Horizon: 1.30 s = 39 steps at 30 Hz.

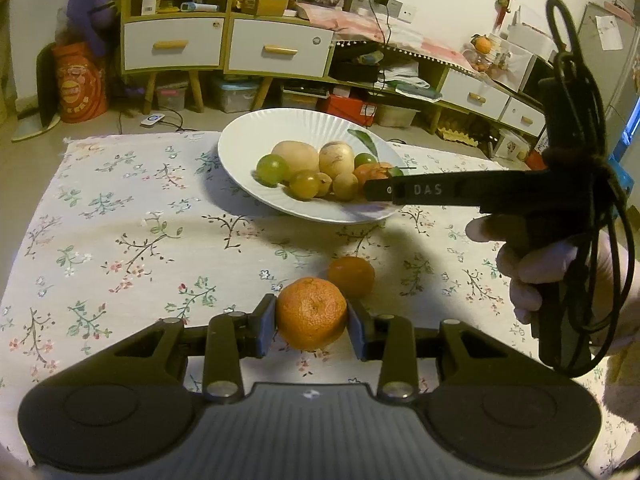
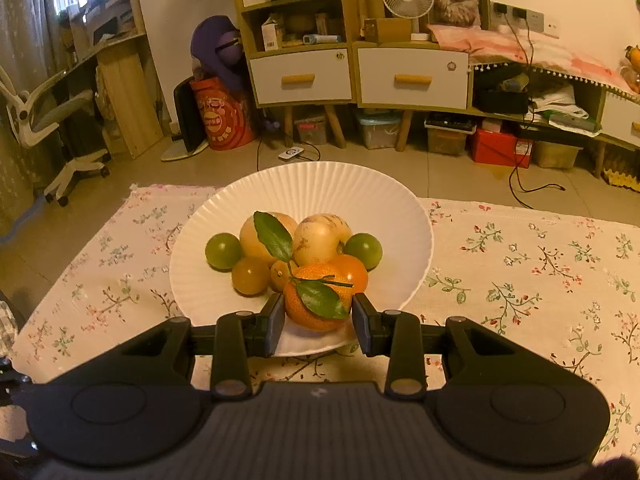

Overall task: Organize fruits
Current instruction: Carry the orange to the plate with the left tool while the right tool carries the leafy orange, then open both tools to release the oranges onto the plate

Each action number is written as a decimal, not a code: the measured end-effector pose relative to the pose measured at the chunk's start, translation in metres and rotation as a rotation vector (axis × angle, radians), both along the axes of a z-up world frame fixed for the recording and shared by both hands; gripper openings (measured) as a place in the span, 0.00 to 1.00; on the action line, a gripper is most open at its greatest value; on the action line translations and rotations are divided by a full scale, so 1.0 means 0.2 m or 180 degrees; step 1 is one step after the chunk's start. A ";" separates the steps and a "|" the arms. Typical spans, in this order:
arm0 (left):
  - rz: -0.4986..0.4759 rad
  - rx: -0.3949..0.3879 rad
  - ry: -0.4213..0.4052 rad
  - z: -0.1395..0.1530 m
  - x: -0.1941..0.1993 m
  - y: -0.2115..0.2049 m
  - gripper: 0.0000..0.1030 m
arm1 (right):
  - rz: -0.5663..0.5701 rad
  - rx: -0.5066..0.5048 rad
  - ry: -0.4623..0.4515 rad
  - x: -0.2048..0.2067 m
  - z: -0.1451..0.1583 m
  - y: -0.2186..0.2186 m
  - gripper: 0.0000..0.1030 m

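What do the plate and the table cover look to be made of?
Plate: likely glazed ceramic, maybe melamine; white, smooth, fine radial ribs, soft sheen. Cover: woven fabric, matte, printed with flowers, with a frayed far edge.

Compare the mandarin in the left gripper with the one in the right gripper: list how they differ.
The left gripper holds a bare mandarin, without stem or leaves; the right gripper holds a leafy mandarin with a green stem and leaves. The bare mandarin is over the tablecloth, away from the plate; the leafy mandarin is at the plate, against the other fruit. Both are orange, each clamped between blue pads.
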<state>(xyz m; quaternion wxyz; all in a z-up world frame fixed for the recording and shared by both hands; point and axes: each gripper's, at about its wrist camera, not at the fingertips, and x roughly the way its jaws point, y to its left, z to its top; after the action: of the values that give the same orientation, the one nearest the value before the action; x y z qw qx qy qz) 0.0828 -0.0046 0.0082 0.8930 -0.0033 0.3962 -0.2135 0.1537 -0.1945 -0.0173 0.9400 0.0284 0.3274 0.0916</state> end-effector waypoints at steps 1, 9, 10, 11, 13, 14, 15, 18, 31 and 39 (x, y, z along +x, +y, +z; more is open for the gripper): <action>-0.0010 0.0015 -0.0004 0.00 0.00 -0.01 0.29 | 0.0006 -0.0015 0.0004 0.00 0.00 0.00 0.33; 0.0014 0.0050 -0.0102 0.04 0.06 -0.02 0.29 | 0.0041 -0.0021 -0.0003 0.02 0.00 0.00 0.33; 0.0016 0.0048 -0.0109 0.05 0.07 -0.02 0.29 | 0.0039 -0.0012 -0.0001 0.02 0.00 0.00 0.33; 0.0018 0.0049 -0.0119 0.05 0.08 -0.03 0.29 | 0.0039 -0.0005 -0.0002 0.02 0.00 -0.01 0.33; 0.0008 0.0052 -0.0153 0.06 0.11 -0.04 0.29 | 0.0042 0.0003 0.0001 0.02 0.00 -0.01 0.33; -0.0001 0.0053 -0.0176 0.06 0.13 -0.05 0.29 | 0.0044 0.0007 0.0003 0.02 0.00 -0.01 0.33; -0.0005 0.0052 -0.0192 0.07 0.14 -0.06 0.29 | 0.0046 0.0012 0.0005 0.02 -0.01 -0.01 0.33; -0.0019 0.0035 -0.0213 0.07 0.19 -0.08 0.29 | 0.0062 0.0020 0.0018 0.03 -0.01 -0.01 0.33; 0.0051 -0.0020 -0.0294 0.08 0.49 -0.13 0.29 | 0.0116 0.0120 0.0049 0.04 -0.02 -0.03 0.33; 0.0046 -0.0017 -0.0320 0.06 0.62 -0.18 0.29 | 0.0093 0.0210 0.0029 0.03 0.00 -0.05 0.35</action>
<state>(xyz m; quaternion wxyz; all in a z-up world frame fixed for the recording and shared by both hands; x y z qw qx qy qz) 0.2075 -0.0408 0.0210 0.9133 0.0021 0.3503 -0.2080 0.1600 -0.2052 -0.0170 0.9356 0.0550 0.3288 0.1160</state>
